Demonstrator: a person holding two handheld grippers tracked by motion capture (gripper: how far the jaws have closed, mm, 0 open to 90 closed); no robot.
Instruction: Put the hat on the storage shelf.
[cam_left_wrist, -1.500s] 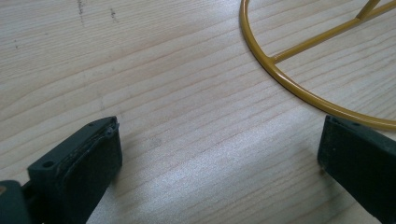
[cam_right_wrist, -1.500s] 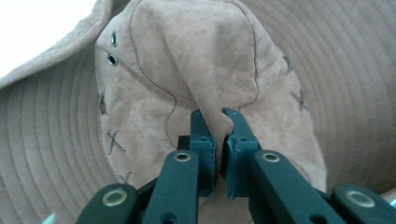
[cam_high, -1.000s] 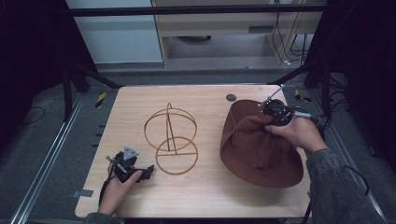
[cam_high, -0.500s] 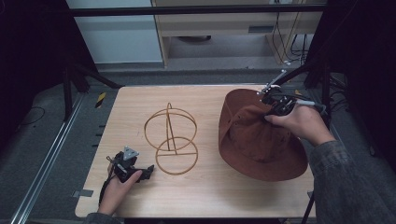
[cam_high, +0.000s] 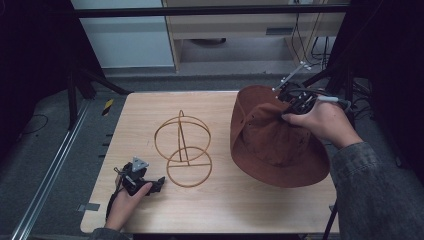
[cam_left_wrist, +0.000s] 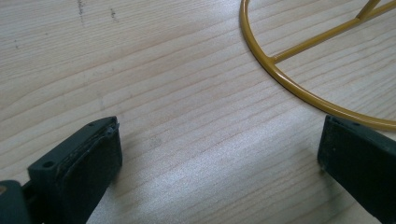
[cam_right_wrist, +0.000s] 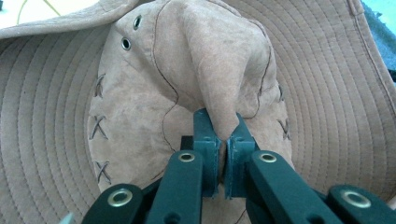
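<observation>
broadly, a pale wooden table (cam_high: 240, 210), grain running across, seen from the high view. on its right half, a brown suede hat (cam_high: 272, 145) with a wide stitched brim, tilted, far edge raised off the wood, near edge of the brim resting on the board close to the right-hand corner. up close in the right gripper view, the hat (cam_right_wrist: 140, 116) showing eyelets, cross-stitching down the side of the crown and ringed stitching around the brim. just left of the hat, apart from it, a gold wire stand (cam_high: 182, 147): round base ring flat on the table, upright hoops rising from it. in the left gripper view, an arc of that stand (cam_left_wrist: 289, 84) with a straight spoke crossing the upper right.

at the hat's raised far edge, the right gripper (cam_high: 292, 100), held in a hand with a grey sleeve, jaws pressed together on a pinched fold of the crown, suede bunched up between the pads (cam_right_wrist: 223, 154). near the front left corner, the left gripper (cam_high: 159, 182), low over the wood, jaws wide apart with nothing between them but bare table, one jaw tip just beside the stand's base ring (cam_left_wrist: 219, 149).
</observation>
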